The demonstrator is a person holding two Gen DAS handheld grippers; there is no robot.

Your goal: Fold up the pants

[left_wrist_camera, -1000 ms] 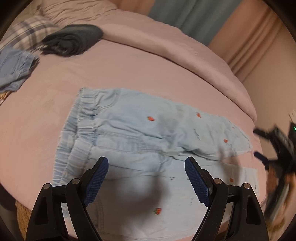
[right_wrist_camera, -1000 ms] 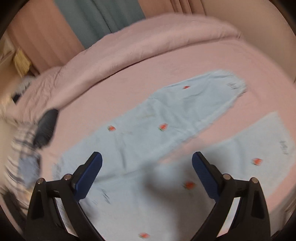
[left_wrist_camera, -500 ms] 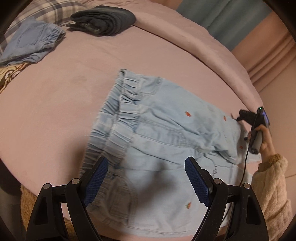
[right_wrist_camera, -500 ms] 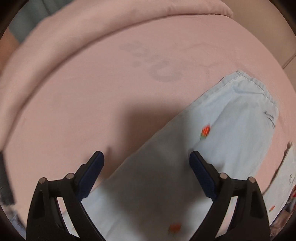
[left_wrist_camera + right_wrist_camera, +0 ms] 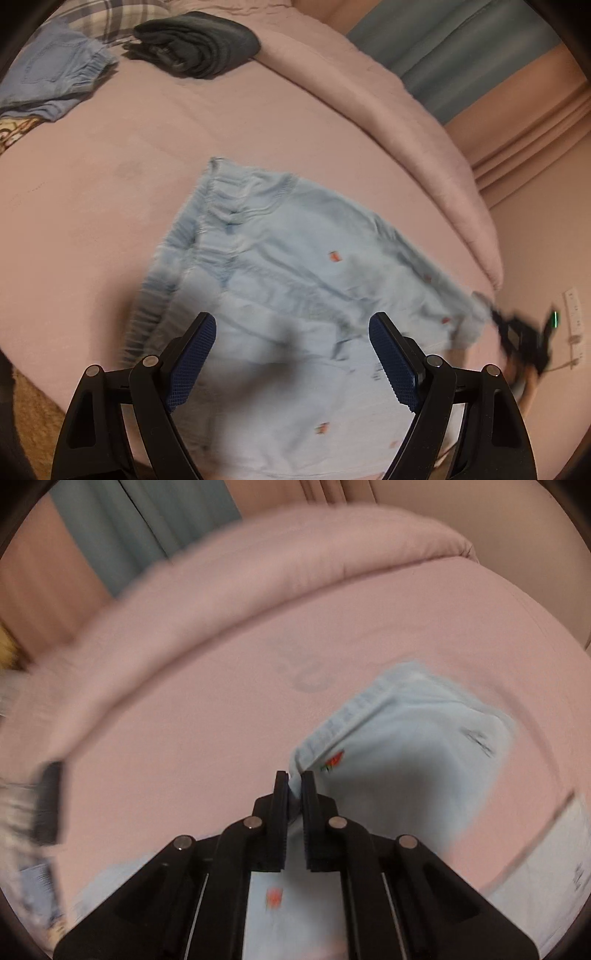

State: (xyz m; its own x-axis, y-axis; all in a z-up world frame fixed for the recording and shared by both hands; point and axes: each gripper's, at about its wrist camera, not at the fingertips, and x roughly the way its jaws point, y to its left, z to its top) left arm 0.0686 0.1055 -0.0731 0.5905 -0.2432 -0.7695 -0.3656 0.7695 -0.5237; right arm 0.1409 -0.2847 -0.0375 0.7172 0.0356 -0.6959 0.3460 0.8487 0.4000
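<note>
Light blue pants (image 5: 295, 280) with small red strawberry prints lie spread on the pink bed, elastic waistband toward the left. My left gripper (image 5: 291, 358) is open and empty, hovering above the seat of the pants. My right gripper (image 5: 294, 779) is shut on the edge of one pant leg (image 5: 406, 760) and holds that leg lifted and curled off the bed. The right gripper also shows blurred at the far leg end in the left wrist view (image 5: 517, 332).
A dark folded garment (image 5: 195, 44) and a folded blue denim piece (image 5: 51, 81) lie at the far left of the pink bed (image 5: 110, 192). A rolled pink duvet (image 5: 258, 579) runs along the back. Curtains and a wall stand behind.
My right gripper went from open above the pant leg to shut on its edge and has lifted it. The left gripper stayed open and shifted slightly over the waistband area.
</note>
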